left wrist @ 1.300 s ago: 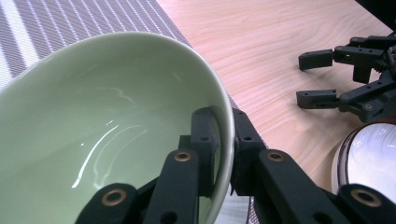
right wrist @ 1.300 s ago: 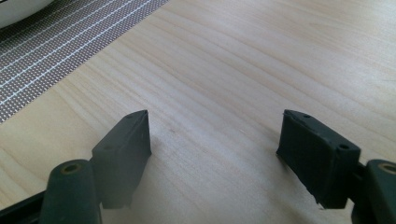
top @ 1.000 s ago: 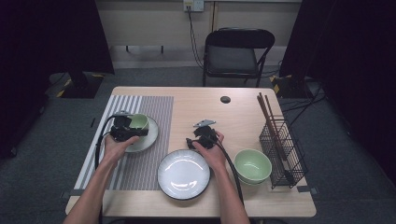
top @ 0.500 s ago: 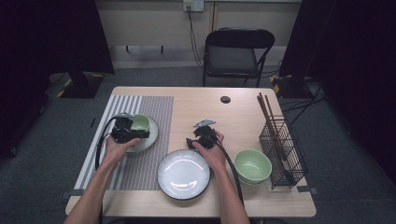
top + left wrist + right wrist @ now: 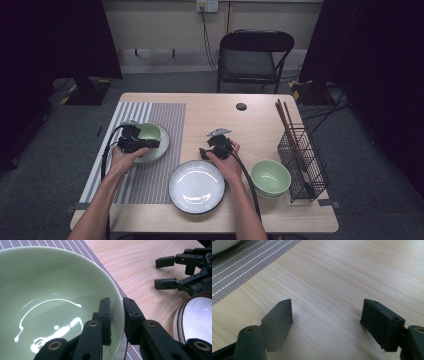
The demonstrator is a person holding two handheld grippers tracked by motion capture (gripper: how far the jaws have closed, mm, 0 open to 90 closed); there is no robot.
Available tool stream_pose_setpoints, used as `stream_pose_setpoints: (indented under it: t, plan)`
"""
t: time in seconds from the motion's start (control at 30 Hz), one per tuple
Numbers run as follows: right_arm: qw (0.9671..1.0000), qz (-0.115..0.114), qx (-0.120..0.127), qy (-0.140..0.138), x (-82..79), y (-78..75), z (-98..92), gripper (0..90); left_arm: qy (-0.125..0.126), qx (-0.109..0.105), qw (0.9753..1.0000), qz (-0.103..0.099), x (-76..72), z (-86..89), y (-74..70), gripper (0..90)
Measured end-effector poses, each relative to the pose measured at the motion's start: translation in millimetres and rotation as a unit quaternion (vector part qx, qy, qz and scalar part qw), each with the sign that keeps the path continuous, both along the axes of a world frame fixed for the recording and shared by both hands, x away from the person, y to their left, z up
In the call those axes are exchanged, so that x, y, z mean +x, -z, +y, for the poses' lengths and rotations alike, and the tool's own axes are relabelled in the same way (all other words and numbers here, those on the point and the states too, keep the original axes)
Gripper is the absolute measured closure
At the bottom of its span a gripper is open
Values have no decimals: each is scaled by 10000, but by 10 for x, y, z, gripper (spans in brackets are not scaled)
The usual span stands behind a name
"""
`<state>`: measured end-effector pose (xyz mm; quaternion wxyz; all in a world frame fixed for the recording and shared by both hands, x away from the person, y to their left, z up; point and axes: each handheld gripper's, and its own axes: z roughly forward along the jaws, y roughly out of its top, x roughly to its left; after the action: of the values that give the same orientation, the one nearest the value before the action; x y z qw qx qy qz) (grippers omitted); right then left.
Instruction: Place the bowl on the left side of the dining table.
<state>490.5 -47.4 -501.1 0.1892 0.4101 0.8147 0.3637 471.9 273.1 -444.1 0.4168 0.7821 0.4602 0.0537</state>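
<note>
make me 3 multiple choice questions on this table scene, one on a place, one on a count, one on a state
1. Where is the bowl that the left gripper grips?
A. in the wire rack
B. on a plate on the striped mat
C. on the chair

2. How many green bowls are on the table?
A. two
B. one
C. four

3. How is the right gripper?
A. shut on a chopstick
B. shut on the plate
C. open, holding nothing

Answers: 1 B, the high view shows it on the mat. 2 A, a second bowl sits by the rack. 3 C, its fingers stand apart over bare wood.
</note>
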Motion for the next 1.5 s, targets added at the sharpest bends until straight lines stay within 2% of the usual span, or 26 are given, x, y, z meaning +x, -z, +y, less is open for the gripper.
stream_pose_setpoints:
  t: [0.43, 0.6, 1.1, 1.17, 1.27, 1.5]
  plan:
    - [10000, 2, 0, -5, -1, 0, 0, 245, -78, -25, 9999, 124, -51, 120, -20, 771]
    - [10000, -1, 0, 2, 0, 0, 0, 245, -45, -217, 9996, 146, -90, 175, 11, 758]
    - [10000, 0, -1, 1, 0, 0, 0, 245, -5, -225, 9997, 102, -106, 171, 6, 759]
    - [10000, 0, 0, 1, 0, 0, 0, 245, -107, -287, 9995, 124, -106, 176, -1, 745]
    - [10000, 1, -1, 2, 0, 0, 0, 245, -23, -187, 9998, 46, -105, 159, -25, 707]
    - [10000, 1, 0, 2, 0, 0, 0, 245, -49, -69, 9999, -89, -117, 154, -60, 655]
